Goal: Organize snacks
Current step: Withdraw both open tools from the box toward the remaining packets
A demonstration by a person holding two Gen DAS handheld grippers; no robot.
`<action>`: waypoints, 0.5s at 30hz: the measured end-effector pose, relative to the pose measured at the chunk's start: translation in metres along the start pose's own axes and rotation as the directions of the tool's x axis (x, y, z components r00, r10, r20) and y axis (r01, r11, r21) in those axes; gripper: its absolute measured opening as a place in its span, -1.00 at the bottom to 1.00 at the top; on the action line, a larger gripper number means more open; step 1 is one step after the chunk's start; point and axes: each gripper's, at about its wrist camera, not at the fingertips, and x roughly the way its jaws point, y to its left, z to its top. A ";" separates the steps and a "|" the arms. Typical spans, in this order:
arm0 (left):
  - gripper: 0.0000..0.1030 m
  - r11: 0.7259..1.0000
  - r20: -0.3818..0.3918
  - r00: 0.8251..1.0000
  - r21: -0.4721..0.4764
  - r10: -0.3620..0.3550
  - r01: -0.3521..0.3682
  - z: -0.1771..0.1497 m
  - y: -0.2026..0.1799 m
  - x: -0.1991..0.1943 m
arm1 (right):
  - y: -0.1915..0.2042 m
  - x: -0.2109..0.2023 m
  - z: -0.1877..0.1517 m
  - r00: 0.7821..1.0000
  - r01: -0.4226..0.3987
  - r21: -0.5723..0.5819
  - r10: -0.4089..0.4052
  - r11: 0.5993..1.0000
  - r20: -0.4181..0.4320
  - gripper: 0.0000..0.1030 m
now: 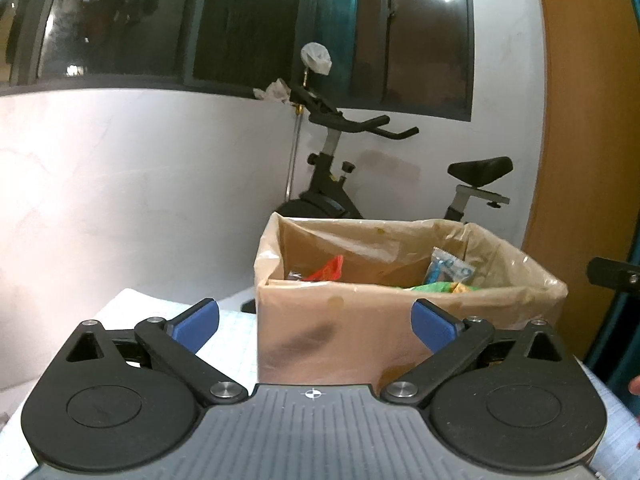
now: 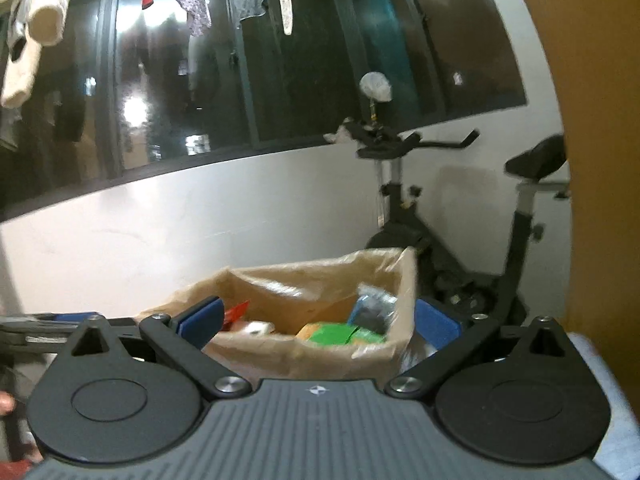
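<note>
Cardboard lined with clear plastic forms the box on the bench, ahead of our left gripper, whose jaws stand wide and empty. Its long axis runs left to right; red, blue and green snack packets lie inside. Our right gripper is likewise spread, holding nothing.

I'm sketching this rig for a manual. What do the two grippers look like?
The left gripper and right gripper look identical: ribbed grey body with a small white cross mark, two round black discs, black linkage arms with silver pins, and blue pads on the jaws.
</note>
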 end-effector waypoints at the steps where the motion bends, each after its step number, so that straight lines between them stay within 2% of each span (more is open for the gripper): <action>1: 1.00 1.000 0.001 1.000 0.010 0.020 -0.020 -0.003 -0.002 -0.001 | -0.002 -0.003 -0.003 1.000 -0.009 0.010 0.009 1.000 -0.002 1.00; 3: 1.00 0.999 -0.023 0.999 0.014 0.038 -0.037 -0.009 -0.005 -0.003 | -0.004 -0.008 -0.009 1.000 0.002 0.017 -0.002 1.000 -0.006 1.00; 6: 1.00 1.000 -0.069 0.997 -0.011 0.023 -0.024 -0.020 -0.005 -0.003 | -0.010 -0.017 -0.021 1.000 0.022 0.038 -0.022 0.999 0.001 1.00; 9: 1.00 0.999 -0.101 0.994 -0.017 0.027 -0.029 -0.032 -0.005 -0.003 | -0.020 -0.023 -0.036 0.999 0.037 0.054 -0.035 0.998 -0.030 1.00; 12: 1.00 0.998 -0.147 0.989 -0.053 0.013 -0.021 -0.043 -0.002 -0.001 | -0.028 -0.026 -0.051 0.995 0.070 0.026 -0.068 0.997 -0.069 1.00; 15: 1.00 0.996 -0.187 0.982 -0.068 0.037 -0.050 -0.054 -0.002 0.002 | -0.033 -0.029 -0.066 0.988 0.122 -0.041 -0.125 0.992 -0.094 1.00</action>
